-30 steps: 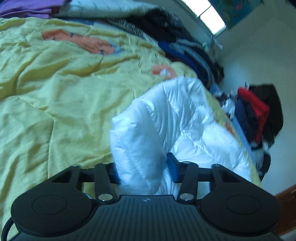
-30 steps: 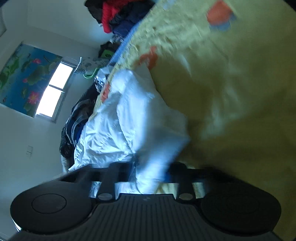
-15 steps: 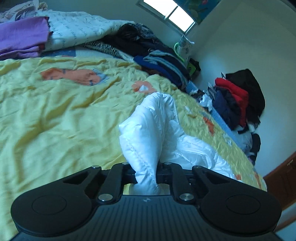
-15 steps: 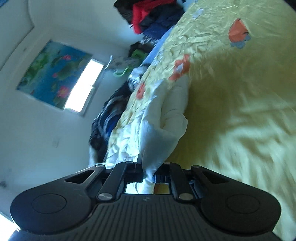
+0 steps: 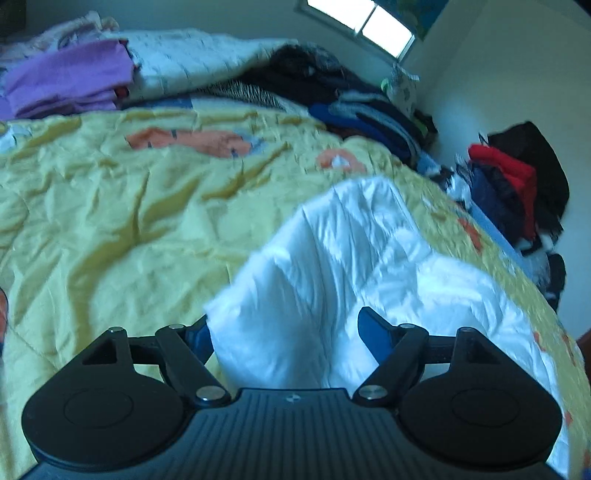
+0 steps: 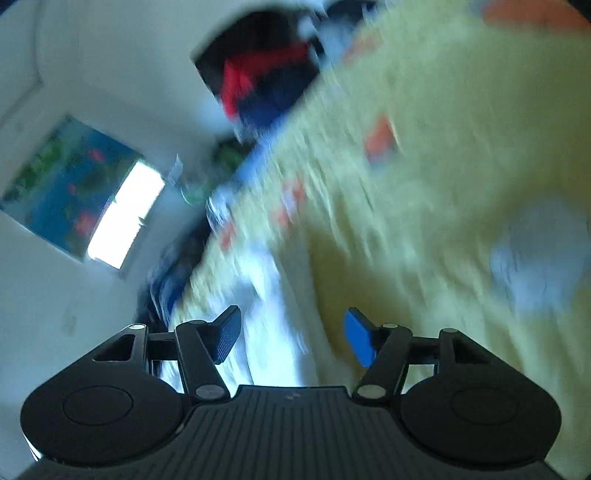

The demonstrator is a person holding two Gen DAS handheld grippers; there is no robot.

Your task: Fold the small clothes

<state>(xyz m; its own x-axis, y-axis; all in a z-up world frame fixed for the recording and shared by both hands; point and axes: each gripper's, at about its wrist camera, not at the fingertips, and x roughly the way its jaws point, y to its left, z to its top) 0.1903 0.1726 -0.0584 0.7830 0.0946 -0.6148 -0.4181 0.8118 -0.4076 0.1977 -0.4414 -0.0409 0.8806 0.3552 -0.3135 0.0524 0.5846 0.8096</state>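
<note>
Left gripper has its jaws opening, spread wide, with a raised fold of the white padded garment standing between the blue pads; the pads do not look pressed into the cloth, though the left pad is partly hidden behind the fold. From this claw the garment runs toward 1 o'clock and spills to 3 o'clock across the yellow bedspread, which has orange patches. Folded purple clothes lie at 10 o'clock beside a pale quilt, a dark heap of clothes lies at 12 o'clock under the window, and a red and black pile is at 2 o'clock.

Right gripper also has its jaws opening, at a middling gap, with nothing gripped; its view is tilted and heavily blurred. The white garment shows as a streak at 12 o'clock just beyond the left pad, lying on the bedspread. A flowered picture hangs beside the window at 10 o'clock.
</note>
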